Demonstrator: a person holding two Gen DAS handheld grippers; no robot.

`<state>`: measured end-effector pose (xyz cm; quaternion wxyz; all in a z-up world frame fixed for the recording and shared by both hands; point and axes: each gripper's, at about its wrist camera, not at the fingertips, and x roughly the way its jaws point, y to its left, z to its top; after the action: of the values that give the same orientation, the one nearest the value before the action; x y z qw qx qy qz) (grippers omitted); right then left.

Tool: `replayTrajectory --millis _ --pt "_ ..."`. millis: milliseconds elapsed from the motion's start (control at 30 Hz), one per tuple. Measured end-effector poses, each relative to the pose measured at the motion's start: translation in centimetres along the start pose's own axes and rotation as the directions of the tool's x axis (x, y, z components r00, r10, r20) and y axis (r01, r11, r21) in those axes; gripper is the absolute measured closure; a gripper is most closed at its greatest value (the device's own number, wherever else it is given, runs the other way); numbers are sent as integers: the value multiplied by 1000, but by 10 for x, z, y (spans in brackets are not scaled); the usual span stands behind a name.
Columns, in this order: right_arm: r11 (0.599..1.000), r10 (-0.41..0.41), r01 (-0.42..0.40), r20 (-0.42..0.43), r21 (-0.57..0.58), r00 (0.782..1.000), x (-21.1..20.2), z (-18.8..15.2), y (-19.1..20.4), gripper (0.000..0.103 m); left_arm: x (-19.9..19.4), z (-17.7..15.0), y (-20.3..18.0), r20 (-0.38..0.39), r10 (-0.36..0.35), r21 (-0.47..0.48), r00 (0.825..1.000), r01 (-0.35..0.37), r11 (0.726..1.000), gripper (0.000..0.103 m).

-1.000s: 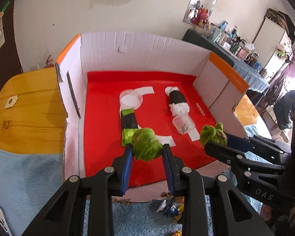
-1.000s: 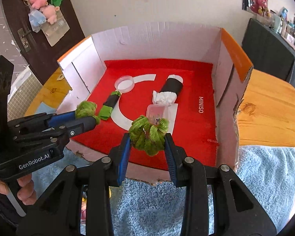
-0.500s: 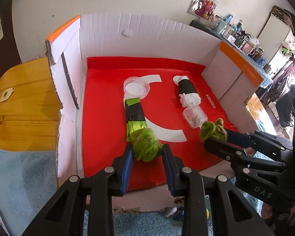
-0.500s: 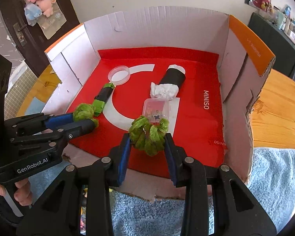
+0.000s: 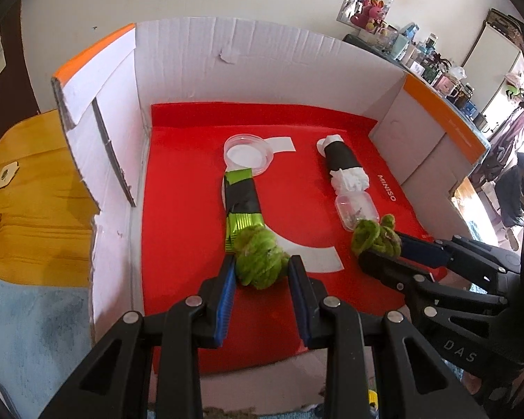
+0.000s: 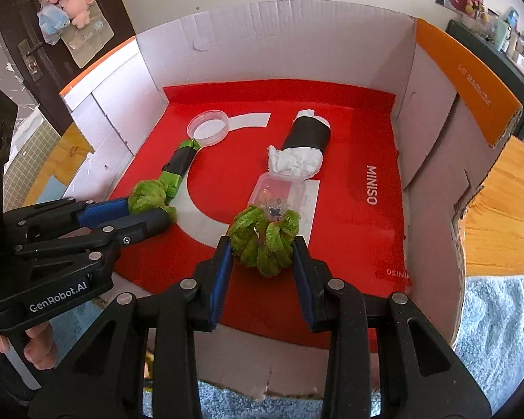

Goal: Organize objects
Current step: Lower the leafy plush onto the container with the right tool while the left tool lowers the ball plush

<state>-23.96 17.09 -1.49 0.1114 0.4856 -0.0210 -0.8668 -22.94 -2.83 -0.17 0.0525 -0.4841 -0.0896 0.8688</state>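
My 2 grippers, left (image 5: 260,269) and right (image 6: 262,249), each clamped a green fuzzy bundle (image 5: 260,262) just over the red mat (image 5: 178,244), the left one nearer the green-black packet (image 5: 242,206).

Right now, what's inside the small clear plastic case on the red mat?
Through the clear plastic case a few tiny dark and orange bits show. The green fuzzy bundle in the right hand-held gripper covers its near edge, so the rest is hidden.

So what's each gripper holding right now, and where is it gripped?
Left gripper: green fuzzy bundle, pinched across its sides. Right gripper: another green bundle, likewise.
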Motion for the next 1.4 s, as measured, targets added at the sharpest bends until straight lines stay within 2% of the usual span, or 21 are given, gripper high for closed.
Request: replayTrajectory --millis 600,1400 --pt "999 -31 31 42 16 999 6 6 -5 71 6 8 3 21 15 -17 1000 -15 1000 71" --pt "1000 -25 24 54 18 998 8 9 -6 69 6 9 5 30 8 -23 1000 -7 1000 71"
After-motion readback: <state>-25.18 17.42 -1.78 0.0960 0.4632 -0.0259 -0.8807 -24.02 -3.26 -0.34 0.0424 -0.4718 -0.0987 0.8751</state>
